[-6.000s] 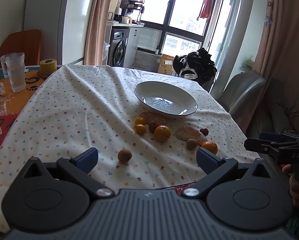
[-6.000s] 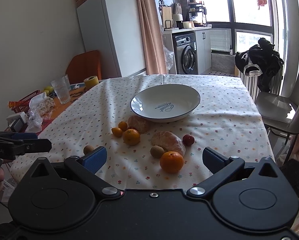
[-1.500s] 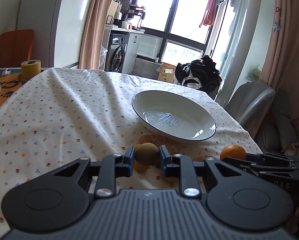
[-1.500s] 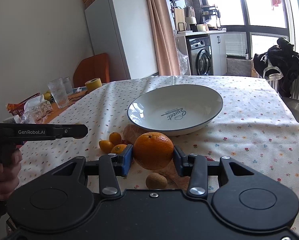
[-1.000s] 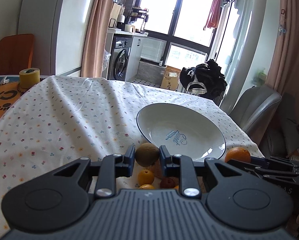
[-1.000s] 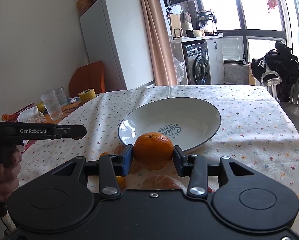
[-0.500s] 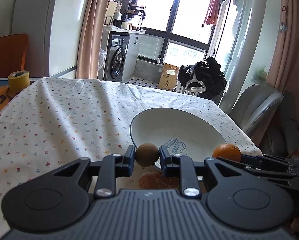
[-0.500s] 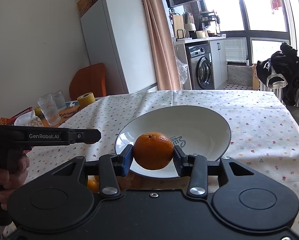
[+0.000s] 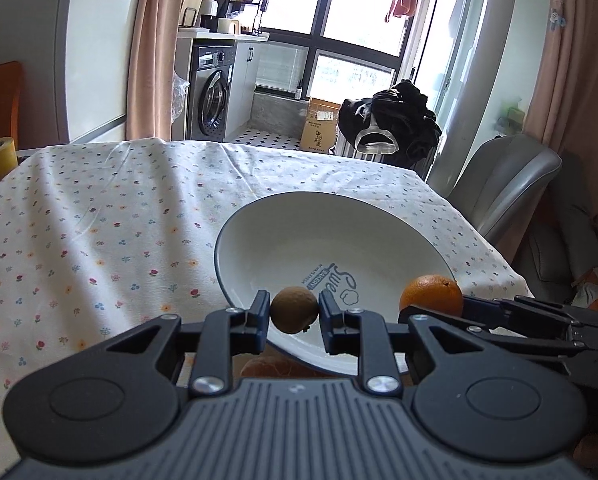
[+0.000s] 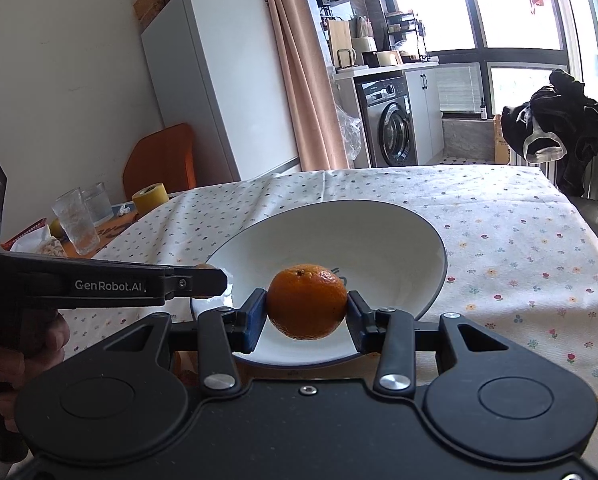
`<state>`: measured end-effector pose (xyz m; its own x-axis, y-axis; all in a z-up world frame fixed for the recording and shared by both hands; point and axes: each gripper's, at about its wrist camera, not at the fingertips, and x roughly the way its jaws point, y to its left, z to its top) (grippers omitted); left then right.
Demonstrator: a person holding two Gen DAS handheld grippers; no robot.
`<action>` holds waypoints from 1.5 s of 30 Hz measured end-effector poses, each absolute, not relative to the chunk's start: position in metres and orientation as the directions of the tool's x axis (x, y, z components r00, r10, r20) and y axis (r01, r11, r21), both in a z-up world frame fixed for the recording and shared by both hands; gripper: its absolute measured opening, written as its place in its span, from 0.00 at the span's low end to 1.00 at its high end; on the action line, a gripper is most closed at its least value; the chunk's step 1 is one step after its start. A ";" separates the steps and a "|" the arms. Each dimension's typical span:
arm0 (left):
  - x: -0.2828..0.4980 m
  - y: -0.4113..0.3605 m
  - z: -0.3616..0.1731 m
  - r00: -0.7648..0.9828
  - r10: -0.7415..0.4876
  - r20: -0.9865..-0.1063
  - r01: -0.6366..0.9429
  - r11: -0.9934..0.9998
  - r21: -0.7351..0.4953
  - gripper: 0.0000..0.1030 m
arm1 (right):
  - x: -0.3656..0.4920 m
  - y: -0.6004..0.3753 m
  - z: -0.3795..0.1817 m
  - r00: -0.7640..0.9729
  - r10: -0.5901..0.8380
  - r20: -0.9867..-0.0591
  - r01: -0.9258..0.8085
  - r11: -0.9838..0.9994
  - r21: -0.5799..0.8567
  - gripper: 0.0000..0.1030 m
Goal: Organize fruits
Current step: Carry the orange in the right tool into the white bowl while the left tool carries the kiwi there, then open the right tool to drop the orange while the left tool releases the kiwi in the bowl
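Over the near rim of the white bowl I now hold both fruits, carried up from the desk: left hand-held gripper pinching the small brown fruit, right hand-held gripper pinching the orange. Release should follow.

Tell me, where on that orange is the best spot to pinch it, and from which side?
Across its widest middle, one pad on each side, coming in level from the near edge of the bowl. That is how the right gripper holds the orange now. Round fruit probably slips out of a grip set above or below the middle.
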<state>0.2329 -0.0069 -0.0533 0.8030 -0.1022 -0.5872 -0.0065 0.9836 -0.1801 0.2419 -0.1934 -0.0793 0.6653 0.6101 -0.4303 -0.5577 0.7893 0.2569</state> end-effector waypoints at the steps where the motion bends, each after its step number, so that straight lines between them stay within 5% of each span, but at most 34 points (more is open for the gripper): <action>1: 0.236 -0.009 -0.054 0.799 -0.111 -0.591 0.000 0.983 -0.186 0.24 | 0.243 -0.194 -0.080 0.667 0.609 -0.430 -0.555 0.791 0.258 0.39; 22: 0.235 -0.006 -0.054 0.785 -0.104 -0.611 -0.024 0.980 -0.197 0.29 | 0.250 -0.191 -0.085 0.663 0.591 -0.459 -0.531 0.804 0.267 0.41; 26: 0.226 -0.005 -0.051 0.790 -0.084 -0.607 -0.042 0.981 -0.190 0.51 | 0.245 -0.191 -0.080 0.673 0.594 -0.442 -0.541 0.802 0.255 0.44; 32: 0.210 -0.003 -0.047 0.797 -0.044 -0.602 -0.074 0.983 -0.170 0.59 | 0.238 -0.197 -0.076 0.671 0.600 -0.435 -0.540 0.798 0.269 0.45; 38: 0.192 -0.001 -0.043 0.821 -0.009 -0.571 -0.107 0.980 -0.169 0.75 | 0.227 -0.205 -0.071 0.679 0.593 -0.432 -0.540 0.803 0.252 0.67; 45: 0.174 0.004 -0.040 0.826 0.034 -0.562 -0.143 0.978 -0.150 0.77 | 0.215 -0.213 -0.059 0.691 0.597 -0.407 -0.541 0.801 0.256 0.98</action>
